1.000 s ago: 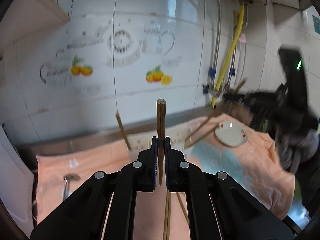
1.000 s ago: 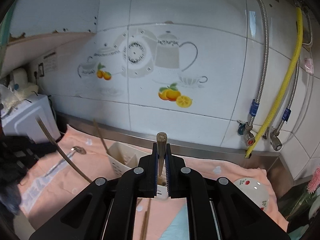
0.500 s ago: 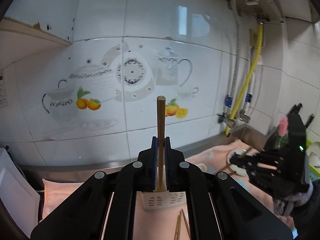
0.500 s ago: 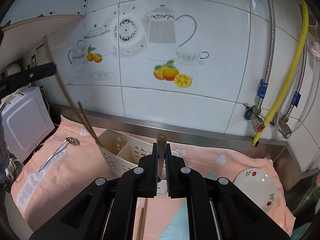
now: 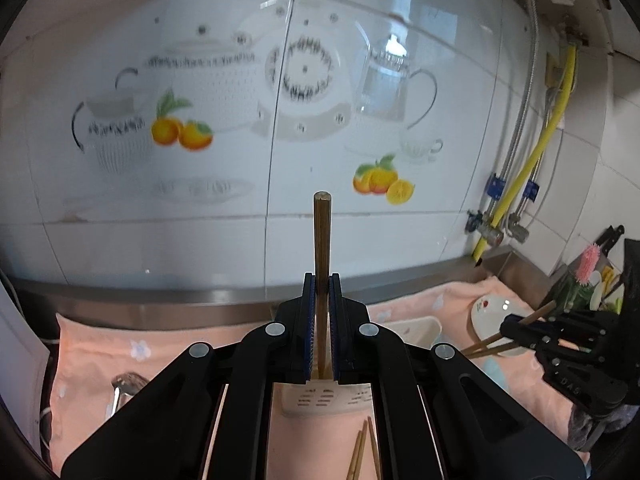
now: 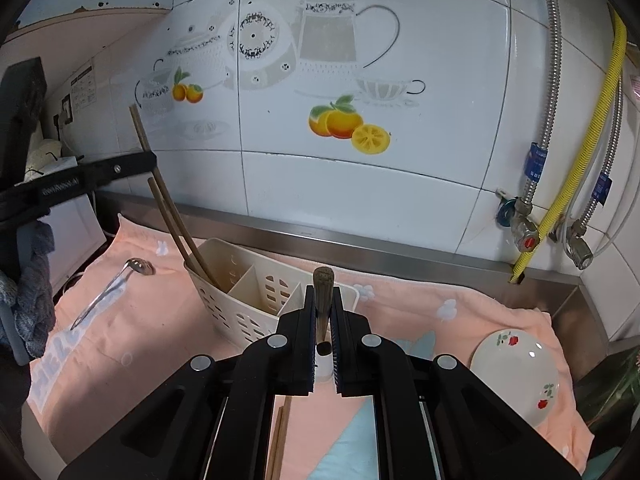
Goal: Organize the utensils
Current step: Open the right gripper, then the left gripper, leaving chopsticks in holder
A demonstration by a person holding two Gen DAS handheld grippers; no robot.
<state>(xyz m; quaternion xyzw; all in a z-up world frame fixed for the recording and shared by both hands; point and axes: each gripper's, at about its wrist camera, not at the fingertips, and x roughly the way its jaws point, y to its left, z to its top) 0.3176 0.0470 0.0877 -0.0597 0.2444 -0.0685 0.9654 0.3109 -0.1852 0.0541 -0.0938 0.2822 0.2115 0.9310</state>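
My left gripper (image 5: 322,284) is shut on a brown chopstick (image 5: 322,232) that stands upright between its pads. The right wrist view shows that left gripper (image 6: 150,160) at the left, its chopstick (image 6: 141,132) slanting down into the left compartment of the white slotted caddy (image 6: 248,296), beside another chopstick (image 6: 176,228) leaning there. My right gripper (image 6: 323,300) is shut on chopsticks (image 6: 323,280) just in front of the caddy's right end. From the left wrist view, the right gripper (image 5: 514,328) is at the right, with its chopsticks (image 5: 486,344) pointing toward the caddy (image 5: 416,326).
A peach towel (image 6: 152,332) covers the counter. A metal spoon (image 6: 116,284) lies left of the caddy and a small flowered plate (image 6: 516,372) lies at the right. Loose chopsticks (image 6: 278,440) lie on the towel under my right gripper. The tiled wall and pipes (image 6: 552,184) stand behind.
My left gripper has swung in over the caddy, carrying its chopstick down into the left compartment. My right gripper has sunk a little toward the caddy.
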